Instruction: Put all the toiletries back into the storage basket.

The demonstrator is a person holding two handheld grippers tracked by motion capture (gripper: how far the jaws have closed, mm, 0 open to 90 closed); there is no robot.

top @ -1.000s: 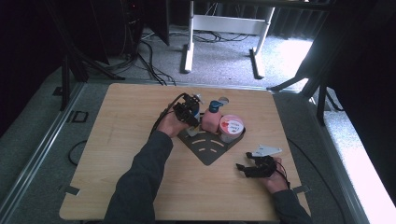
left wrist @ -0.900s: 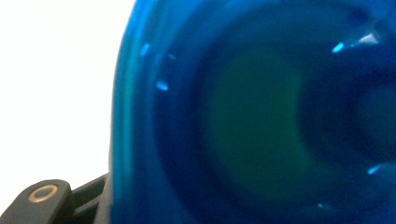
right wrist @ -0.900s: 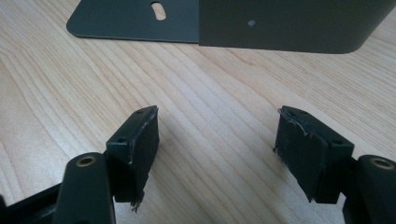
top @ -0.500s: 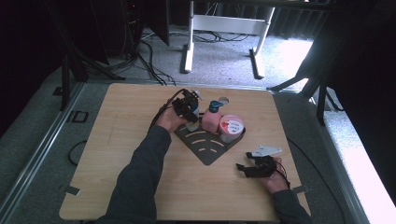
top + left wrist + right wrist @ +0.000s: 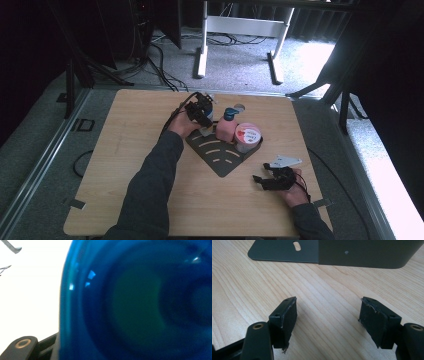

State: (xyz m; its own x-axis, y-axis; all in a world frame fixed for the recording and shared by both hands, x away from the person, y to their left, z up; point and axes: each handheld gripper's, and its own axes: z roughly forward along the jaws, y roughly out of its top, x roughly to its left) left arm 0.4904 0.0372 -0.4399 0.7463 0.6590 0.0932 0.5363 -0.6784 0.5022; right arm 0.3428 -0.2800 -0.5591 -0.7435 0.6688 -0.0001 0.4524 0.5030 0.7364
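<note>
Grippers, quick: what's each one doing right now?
Left gripper: shut on a blue container at the dark rack.
Right gripper: open, holding nothing, over the table.

On the wooden table, a dark corner rack holds a pink bottle left of a round tub.

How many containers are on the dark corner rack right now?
3, as far as shows: a pink bottle with a blue cap mid-rack, a round tub with a pink label to its right, and a blue container in the left gripper at the rack's left end.
</note>
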